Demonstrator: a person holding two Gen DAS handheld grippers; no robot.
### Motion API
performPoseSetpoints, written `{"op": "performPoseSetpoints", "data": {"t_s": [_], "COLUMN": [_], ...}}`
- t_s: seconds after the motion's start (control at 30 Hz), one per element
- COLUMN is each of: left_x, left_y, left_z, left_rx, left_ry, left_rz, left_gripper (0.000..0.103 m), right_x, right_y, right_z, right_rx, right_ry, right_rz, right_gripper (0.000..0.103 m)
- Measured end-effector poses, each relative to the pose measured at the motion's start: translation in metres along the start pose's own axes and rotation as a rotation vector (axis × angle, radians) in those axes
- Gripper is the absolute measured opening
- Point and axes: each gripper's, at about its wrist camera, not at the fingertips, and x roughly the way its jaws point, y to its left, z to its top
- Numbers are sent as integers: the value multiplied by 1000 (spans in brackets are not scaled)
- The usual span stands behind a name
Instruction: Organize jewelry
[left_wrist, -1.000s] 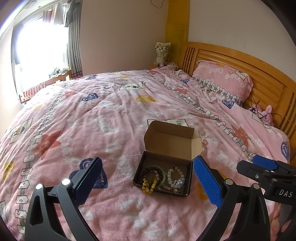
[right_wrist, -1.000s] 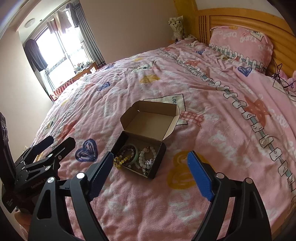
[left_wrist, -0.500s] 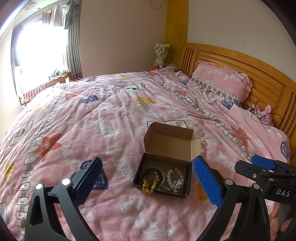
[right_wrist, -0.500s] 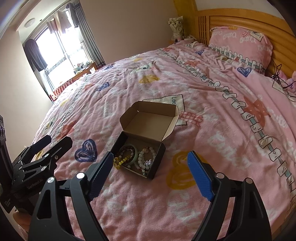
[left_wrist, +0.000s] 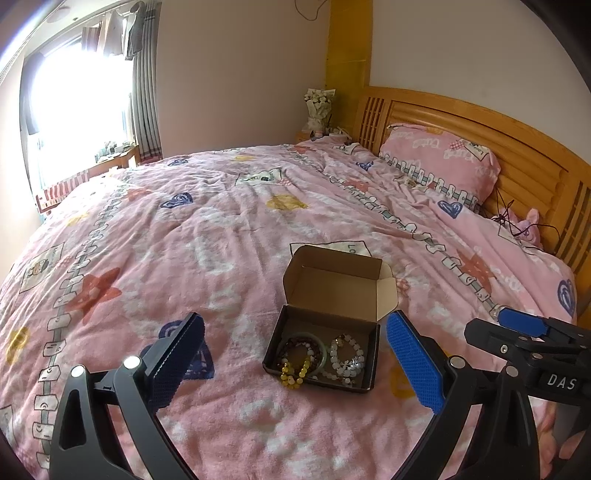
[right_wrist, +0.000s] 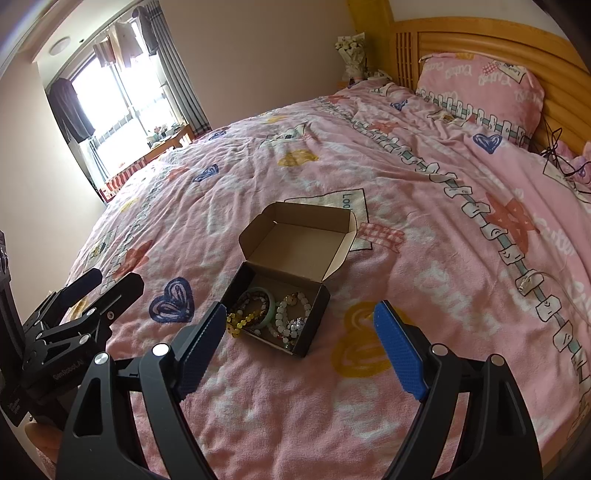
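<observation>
A small cardboard box (left_wrist: 367, 363) (right_wrist: 314, 328) with a black outside lies open on the pink bedspread, its lid (left_wrist: 340, 288) (right_wrist: 299, 251) folded back. Inside are a green bangle (left_wrist: 323, 352) (right_wrist: 271, 308), a dark beaded bracelet (left_wrist: 299, 349), white bead bracelets (left_wrist: 347, 356) (right_wrist: 286, 317) and a yellow bead bracelet (left_wrist: 293, 374) (right_wrist: 240, 319) that hangs over the near rim. My left gripper (left_wrist: 291, 363) is open and empty, just short of the box. My right gripper (right_wrist: 301, 347) is open and empty, also near the box's front.
The box sits on a wide bed with a pink patterned blanket (left_wrist: 207, 236). A pink pillow (left_wrist: 439, 162) leans on the wooden headboard (left_wrist: 517, 147) at the right. A black cable (left_wrist: 506, 218) lies near the headboard. A window (left_wrist: 77, 110) and curtains are at the far left.
The left wrist view has pulled back and tilted up slightly, so the box sits a little lower. The right gripper has barely moved. Both stay open.
</observation>
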Motion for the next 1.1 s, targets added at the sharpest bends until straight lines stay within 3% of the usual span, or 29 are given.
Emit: {"op": "performPoseSetpoints", "data": {"t_s": [1.1], "left_x": [2], "left_y": [-4], "left_z": [-3], "left_rx": [17], "left_ry": [13], "left_rz": [-6], "left_gripper": [97], "right_x": [-2], "right_y": [-1], "right_z": [2], "right_rx": [-7], "right_ry": [-3], "right_rz": [1], "right_gripper": [80]}}
